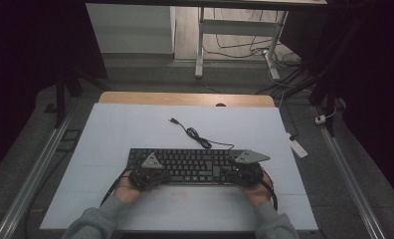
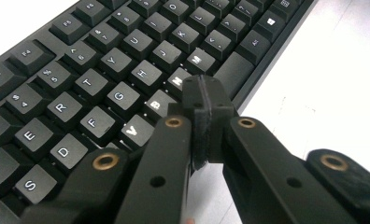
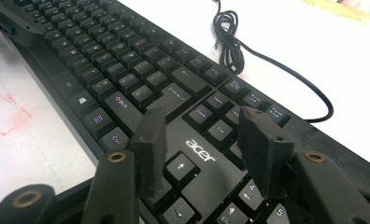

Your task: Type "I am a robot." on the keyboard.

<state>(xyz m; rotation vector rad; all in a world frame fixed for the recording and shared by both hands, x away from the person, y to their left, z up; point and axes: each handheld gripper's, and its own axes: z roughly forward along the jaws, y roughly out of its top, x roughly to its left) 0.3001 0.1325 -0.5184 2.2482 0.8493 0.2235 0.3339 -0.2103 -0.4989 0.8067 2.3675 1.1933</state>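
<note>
Keyboard (image 3: 141, 70) matt black plastic; cable (image 3: 267, 60) glossy.

In the high view, the keyboard (image 1: 192, 164) has its near corners hidden under the left gripper (image 1: 146, 175) and right gripper (image 1: 245, 172); key legends are too small to read. In the left gripper view, its closed jaws cover keys near the N key (image 2: 176, 80), and the keyboard runs off the frame. In the right gripper view, the cable (image 3: 248, 56) is cut off at the top edge.
</note>
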